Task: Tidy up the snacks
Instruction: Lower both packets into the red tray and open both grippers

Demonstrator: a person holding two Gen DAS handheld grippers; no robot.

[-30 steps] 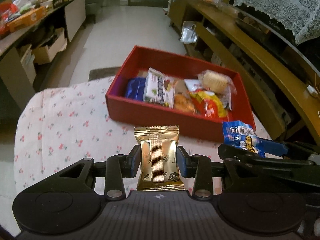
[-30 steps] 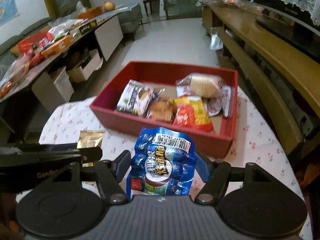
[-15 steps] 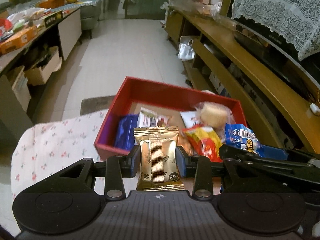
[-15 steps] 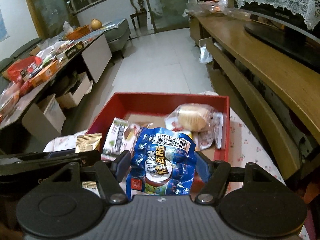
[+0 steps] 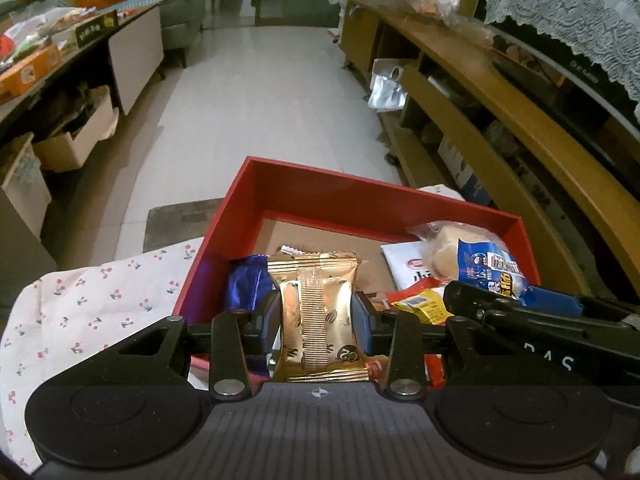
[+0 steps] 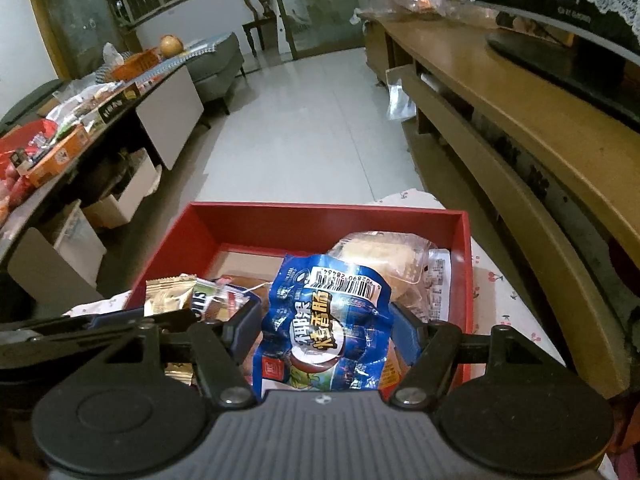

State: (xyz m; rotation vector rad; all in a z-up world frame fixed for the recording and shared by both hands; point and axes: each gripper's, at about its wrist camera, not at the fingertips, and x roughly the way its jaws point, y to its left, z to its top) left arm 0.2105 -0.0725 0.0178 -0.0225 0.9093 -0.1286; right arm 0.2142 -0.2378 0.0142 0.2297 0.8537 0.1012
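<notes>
A red box (image 5: 352,196) on the flowered tablecloth (image 5: 88,304) holds several snack packs, among them a wrapped bun (image 5: 448,244) and a purple-blue pack (image 5: 246,284). My left gripper (image 5: 316,316) is shut on a gold snack packet (image 5: 316,312), held over the box's near left part. My right gripper (image 6: 324,332) is shut on a blue snack bag (image 6: 324,320), held over the box's (image 6: 320,216) near right part. Each gripper shows at the edge of the other's view; the blue bag also shows in the left wrist view (image 5: 492,268).
A long wooden TV bench (image 6: 540,128) runs along the right, close to the table. A cluttered dark table (image 6: 80,120) with cardboard boxes under it stands on the left. White tiled floor (image 5: 256,92) lies beyond the box.
Both grippers have moved forward with their packs, from above the tablecloth in front of the box to over the box. Both grips are unchanged.
</notes>
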